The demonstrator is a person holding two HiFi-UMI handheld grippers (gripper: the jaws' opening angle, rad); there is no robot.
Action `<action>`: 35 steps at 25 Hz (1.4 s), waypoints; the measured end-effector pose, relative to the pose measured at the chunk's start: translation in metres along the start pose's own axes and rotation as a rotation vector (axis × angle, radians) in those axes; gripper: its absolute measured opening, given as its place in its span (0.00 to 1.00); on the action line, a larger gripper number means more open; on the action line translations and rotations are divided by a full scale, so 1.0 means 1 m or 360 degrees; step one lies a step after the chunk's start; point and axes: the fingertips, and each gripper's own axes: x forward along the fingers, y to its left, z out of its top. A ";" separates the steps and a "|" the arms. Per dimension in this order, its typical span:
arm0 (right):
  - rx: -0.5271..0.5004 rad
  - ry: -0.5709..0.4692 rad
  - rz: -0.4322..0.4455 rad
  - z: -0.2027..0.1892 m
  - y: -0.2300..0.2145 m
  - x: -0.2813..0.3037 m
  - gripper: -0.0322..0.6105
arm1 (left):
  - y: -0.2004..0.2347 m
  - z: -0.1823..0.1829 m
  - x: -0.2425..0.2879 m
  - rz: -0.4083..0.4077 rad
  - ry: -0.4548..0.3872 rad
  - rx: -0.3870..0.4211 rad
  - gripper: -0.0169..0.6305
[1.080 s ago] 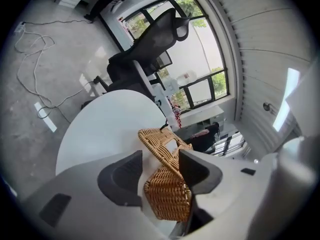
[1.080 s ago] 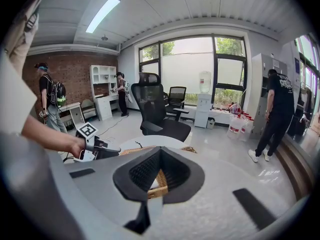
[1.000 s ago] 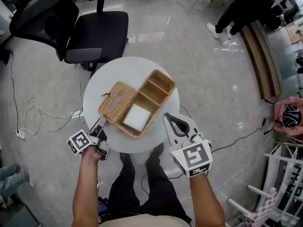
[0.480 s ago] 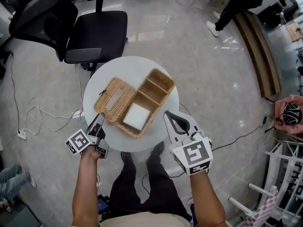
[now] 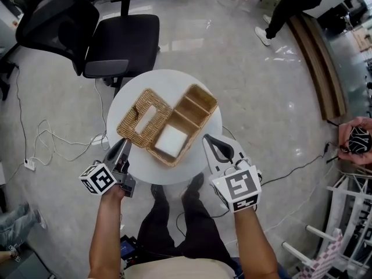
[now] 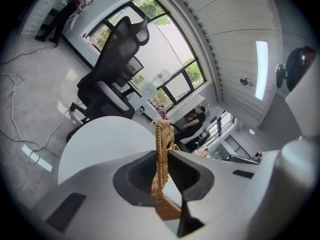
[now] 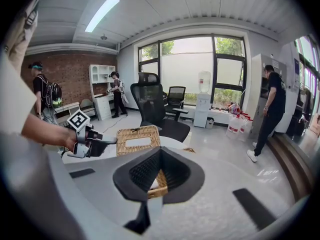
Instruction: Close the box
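1. A black office chair is standing at the far left, just beyond the table.
2. The round white table is bearing the wicker box at its middle.
3. A person in dark clothes is standing at the far right, well apart from the table.
4. The wicker box is lying slantwise and open, its compartments showing.
5. Its lid is rising tilted from the box's left long side.
6. The right gripper is hovering just beside the box's near right corner, its jaws meeting at the tips with nothing held.
7. The left gripper is pinching the lid's near left edge. Its jaws have just been closing and are standing narrow on the wicker rim.
8. A flat white block is lying in the near compartment, just right of the lid's lower edge. Whether it is rising above the rim I cannot tell.
9. Cables are trailing over the floor at the left.
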 end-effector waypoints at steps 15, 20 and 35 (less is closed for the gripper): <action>-0.0008 0.0009 -0.0036 0.009 0.005 -0.017 0.04 | -0.071 -0.025 -0.014 -0.0072 0.0243 0.0581 0.13; -0.0005 0.0008 -0.0051 0.011 0.006 -0.031 0.04 | -0.082 -0.039 -0.016 -0.0079 0.0334 0.0686 0.13; -0.0008 0.0009 -0.0146 0.022 -0.004 -0.064 0.04 | -0.103 -0.079 -0.013 -0.0117 0.0641 0.1025 0.14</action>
